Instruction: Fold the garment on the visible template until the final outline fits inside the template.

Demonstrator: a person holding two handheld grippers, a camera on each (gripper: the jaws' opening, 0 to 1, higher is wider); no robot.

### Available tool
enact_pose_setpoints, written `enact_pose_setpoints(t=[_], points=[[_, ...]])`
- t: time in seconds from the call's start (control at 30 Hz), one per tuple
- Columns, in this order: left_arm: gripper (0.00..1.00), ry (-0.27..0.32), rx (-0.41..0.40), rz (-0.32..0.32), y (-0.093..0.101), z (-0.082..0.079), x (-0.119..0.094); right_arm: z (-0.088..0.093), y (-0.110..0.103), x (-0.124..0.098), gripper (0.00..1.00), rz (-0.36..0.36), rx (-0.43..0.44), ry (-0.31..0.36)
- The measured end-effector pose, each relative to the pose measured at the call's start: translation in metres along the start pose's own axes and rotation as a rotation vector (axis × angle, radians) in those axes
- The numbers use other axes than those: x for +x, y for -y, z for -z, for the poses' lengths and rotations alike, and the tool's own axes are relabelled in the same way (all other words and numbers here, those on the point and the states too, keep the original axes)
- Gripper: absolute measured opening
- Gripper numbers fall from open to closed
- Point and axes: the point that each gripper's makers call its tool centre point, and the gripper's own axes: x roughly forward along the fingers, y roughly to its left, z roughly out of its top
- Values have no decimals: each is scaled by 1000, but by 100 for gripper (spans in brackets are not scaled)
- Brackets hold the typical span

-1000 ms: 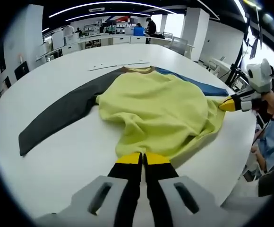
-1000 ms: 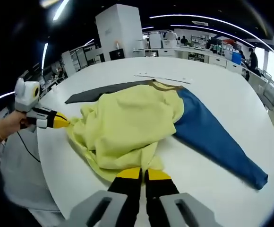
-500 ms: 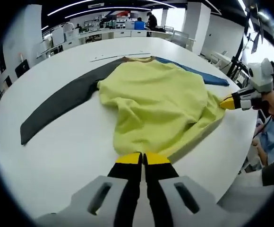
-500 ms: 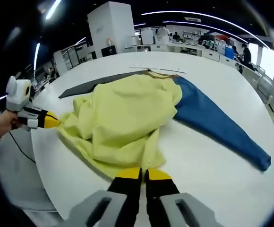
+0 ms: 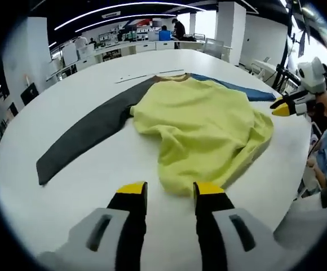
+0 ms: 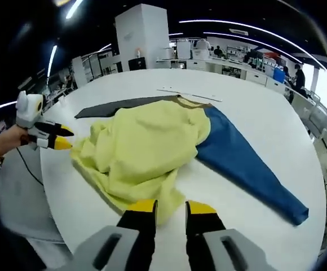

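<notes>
A large white round table (image 5: 67, 186) stands in an open office hall with white pillars and desks far behind; on it lies a soft yellow sweatshirt with one dark grey sleeve and one blue sleeve (image 5: 203, 124), its body rumpled and bunched; the grey sleeve (image 5: 84, 138) stretches flat to the left of the left gripper (image 5: 168, 191), the blue sleeve (image 6: 248, 169) runs out to the right of the right gripper (image 6: 171, 207); both grippers stand with jaws parted and empty, yellow tips just short of the yellow hem; a thin pale strip (image 6: 189, 95) lies beyond the collar.
</notes>
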Motion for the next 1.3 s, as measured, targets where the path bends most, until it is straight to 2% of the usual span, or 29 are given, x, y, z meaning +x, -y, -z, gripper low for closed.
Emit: enact_pose_setpoints(t=[0.1,0.13,0.17,0.33,0.47,0.57,0.73,0.8,1.07,1.17,1.3], points=[[27,-5,13,18,-6,-3,6,-7,3,4,16,-16,-39,12],[26,-10,0,45,-5,-3,9,-8,5,8,16,-27,-57,6],[25,-12,-26,45,-6,-3,11,-9,6,10,16,-34,-69,1],[24,-42,-22,99,-2,1,20,-9,7,25,14,-91,-137,-22],[21,-73,-18,159,7,7,24,-1,11,36,14,-119,-167,-77],[21,-83,-6,167,8,10,28,8,6,40,14,-178,-181,-125],[16,-100,-30,189,8,15,32,16,4,47,9,-210,-223,-164],[13,-110,-46,205,11,17,32,13,1,49,7,-234,-216,-155],[2,-106,-65,210,13,17,33,15,0,45,0,-237,-236,-185],[2,-105,-55,197,13,17,30,16,6,39,0,-197,-253,-189],[1,-89,-45,180,12,15,22,19,13,26,0,-149,-219,-183]])
